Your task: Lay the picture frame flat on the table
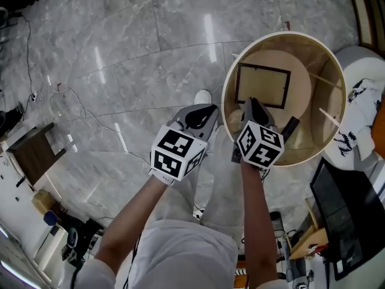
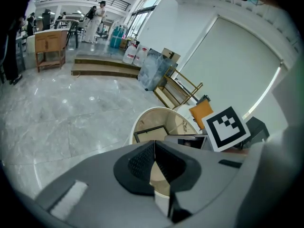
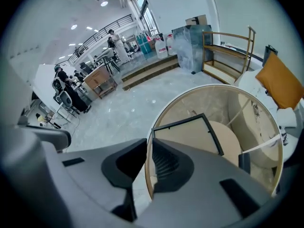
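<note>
Picture frame (image 1: 263,86) looks already laid down, so little of the task seems left. Nearest, the left gripper (image 1: 200,118) has its jaws pressed together on nothing, and the right gripper (image 1: 252,105) is likewise pinched and empty. Just beyond the right jaws' tips the frame lies flat on the round table (image 1: 283,36), apart from both grippers.

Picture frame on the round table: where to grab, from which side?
Probably the picture frame's thin dark border, mid long edge nearest the right tool, approached from the near side, from above. That edge faces the tool with nothing between, and the border is slim enough to pinch. Tilt unclear.
</note>
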Demonstrator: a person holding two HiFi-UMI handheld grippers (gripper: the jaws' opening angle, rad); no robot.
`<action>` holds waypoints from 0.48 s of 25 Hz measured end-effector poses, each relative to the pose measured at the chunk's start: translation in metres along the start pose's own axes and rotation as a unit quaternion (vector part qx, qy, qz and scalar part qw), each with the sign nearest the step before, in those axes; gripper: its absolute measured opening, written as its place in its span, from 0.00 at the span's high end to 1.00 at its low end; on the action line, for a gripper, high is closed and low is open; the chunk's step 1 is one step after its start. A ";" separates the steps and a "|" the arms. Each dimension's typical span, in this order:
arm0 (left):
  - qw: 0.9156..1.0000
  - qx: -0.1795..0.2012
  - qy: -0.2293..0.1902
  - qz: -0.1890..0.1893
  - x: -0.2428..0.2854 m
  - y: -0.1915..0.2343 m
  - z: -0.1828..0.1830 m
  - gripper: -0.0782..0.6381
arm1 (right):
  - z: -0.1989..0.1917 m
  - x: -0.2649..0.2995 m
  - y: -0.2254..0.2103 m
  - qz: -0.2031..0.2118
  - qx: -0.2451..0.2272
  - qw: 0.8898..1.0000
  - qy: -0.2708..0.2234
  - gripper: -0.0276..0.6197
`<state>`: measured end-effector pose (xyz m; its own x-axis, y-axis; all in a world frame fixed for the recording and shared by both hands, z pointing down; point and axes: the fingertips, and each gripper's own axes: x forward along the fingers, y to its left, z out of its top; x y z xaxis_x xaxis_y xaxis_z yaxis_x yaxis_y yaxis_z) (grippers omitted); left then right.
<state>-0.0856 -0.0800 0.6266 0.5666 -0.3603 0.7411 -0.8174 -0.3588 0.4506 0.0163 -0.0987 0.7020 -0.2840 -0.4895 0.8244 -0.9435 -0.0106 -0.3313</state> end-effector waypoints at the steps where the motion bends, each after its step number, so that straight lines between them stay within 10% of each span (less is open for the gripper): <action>1: 1.000 0.003 -0.003 -0.001 -0.006 -0.006 0.006 0.88 | 0.005 -0.010 0.000 -0.001 -0.001 1.000 -0.003 0.91; 12: 0.999 0.042 -0.019 -0.009 -0.066 -0.077 0.051 0.88 | 0.056 -0.122 0.003 0.026 -0.046 0.998 -0.032 0.93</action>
<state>-0.0549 -0.0726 0.5170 0.5854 -0.3850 0.7135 -0.7969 -0.4356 0.4187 0.0580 -0.0876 0.5745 -0.3248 -0.5419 0.7751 -0.9400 0.0946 -0.3278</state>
